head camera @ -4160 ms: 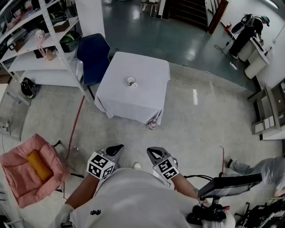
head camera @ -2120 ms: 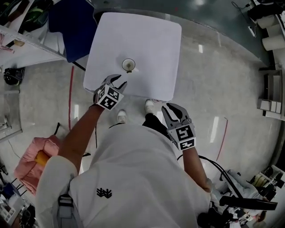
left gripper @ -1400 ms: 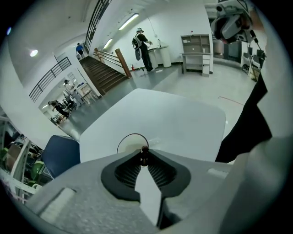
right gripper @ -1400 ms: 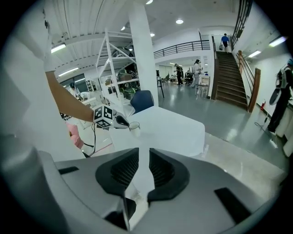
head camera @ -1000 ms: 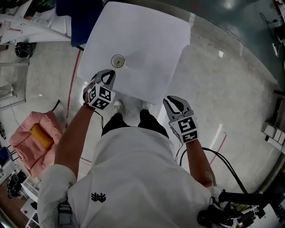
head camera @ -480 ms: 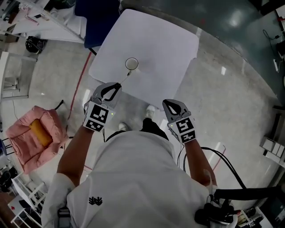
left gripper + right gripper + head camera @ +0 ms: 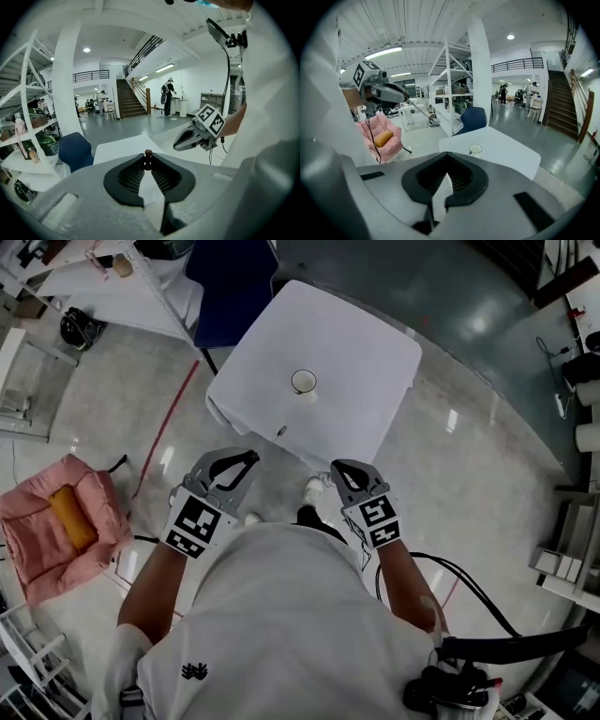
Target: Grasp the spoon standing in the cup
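**A:** Where is the spoon [image 7: 423, 115] at this point?

**B:** Not in the cup [image 7: 303, 382]. The left tongs [image 7: 249, 457] have it pinched at their very tips. In the left gripper view a small brown knob sits right where the tips meet, low in the middle of the frame. I take it to be the end of the handle. At the upper left of the right gripper view, the thin shaft slopes down and to the right from those tongs, and its far end hangs free.

**A:** And the cup?

**B:** It stands alone on the white desk [image 7: 361, 348], upper middle of the head view, and it looks empty. Both tongs are lower in that frame, off the near edge of the desk.

**A:** What about the right tongs [image 7: 338, 468]?

**B:** They are closed tip to tip with nothing between them, just beside the left ones.

**A:** So the grasp is made. How should it be held well?

**B:** My guess is the weak point is where the pinch sits. It is narrow, at the extreme tips and on a rounded end, with the whole length of the spoon as a lever. It could swivel or slide out. I would hold an even squeeze rather than clamp harder, since a round knob may squirt free. I would also move slowly without flicking the wrist, and watch that the free end clears the desk edge and the right tongs. If it starts to droop, the closed right tongs could steady the shaft from below.
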The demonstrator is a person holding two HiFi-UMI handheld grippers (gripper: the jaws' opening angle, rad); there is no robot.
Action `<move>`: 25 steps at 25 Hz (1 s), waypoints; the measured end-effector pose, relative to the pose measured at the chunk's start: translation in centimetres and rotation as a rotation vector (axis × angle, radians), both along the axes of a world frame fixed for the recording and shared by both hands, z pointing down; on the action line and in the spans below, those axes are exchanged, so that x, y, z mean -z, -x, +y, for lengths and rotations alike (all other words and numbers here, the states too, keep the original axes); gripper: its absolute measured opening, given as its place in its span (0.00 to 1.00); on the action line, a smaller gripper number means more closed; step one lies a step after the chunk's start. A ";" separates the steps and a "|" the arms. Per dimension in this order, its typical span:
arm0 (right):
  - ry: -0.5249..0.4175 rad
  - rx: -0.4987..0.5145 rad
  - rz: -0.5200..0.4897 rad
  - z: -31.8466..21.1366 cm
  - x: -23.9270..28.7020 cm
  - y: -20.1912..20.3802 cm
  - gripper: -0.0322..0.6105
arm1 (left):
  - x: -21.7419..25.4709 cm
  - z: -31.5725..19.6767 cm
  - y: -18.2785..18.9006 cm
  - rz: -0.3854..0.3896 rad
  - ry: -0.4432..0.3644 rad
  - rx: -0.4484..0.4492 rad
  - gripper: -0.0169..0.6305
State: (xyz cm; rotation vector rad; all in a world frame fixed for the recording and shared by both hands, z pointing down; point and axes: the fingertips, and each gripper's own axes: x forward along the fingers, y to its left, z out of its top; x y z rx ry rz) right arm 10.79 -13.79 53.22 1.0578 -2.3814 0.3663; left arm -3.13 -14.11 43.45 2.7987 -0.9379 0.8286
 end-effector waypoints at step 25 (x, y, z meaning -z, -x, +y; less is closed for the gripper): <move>-0.066 0.061 0.084 9.8 2.3 11.6 0.06 | 2.0 14.0 10.2 0.037 -0.020 -0.067 0.11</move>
